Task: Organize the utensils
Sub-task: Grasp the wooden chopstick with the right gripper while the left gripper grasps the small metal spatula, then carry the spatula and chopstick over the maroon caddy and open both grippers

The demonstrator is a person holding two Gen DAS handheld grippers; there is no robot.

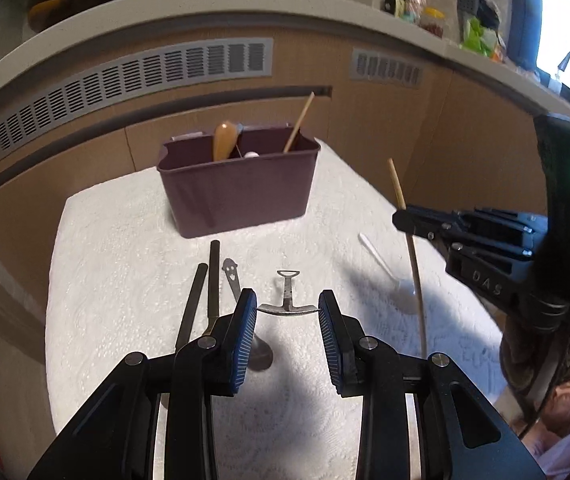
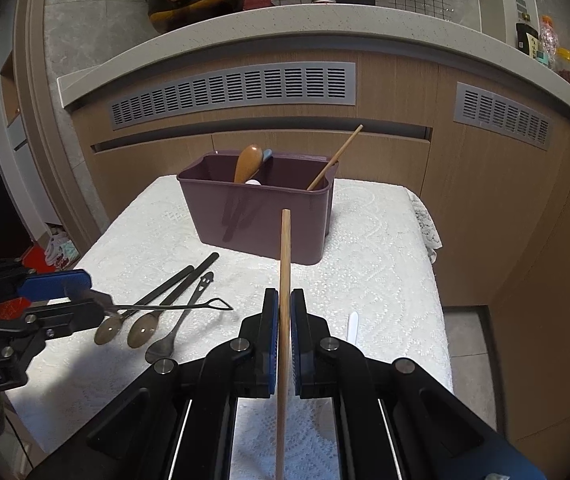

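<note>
Centre frame, the right gripper [image 2: 284, 312] clamps a wooden chopstick [image 2: 285, 264] — at left, the left gripper [image 1: 287, 310] pinches a metal spoon [image 1: 287, 307].

The chopstick [image 2: 284, 320] runs off the frame's bottom edge. Lower parts of utensils inside the purple caddy [image 2: 261, 216] are hidden by its walls.

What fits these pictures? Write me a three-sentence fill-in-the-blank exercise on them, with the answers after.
1. The right gripper is shut on a wooden ____.
2. The purple bin stands on a ____ cloth.
3. The left gripper grips a thin ____ utensil by its head.
Answers: chopstick; white; metal.
</note>
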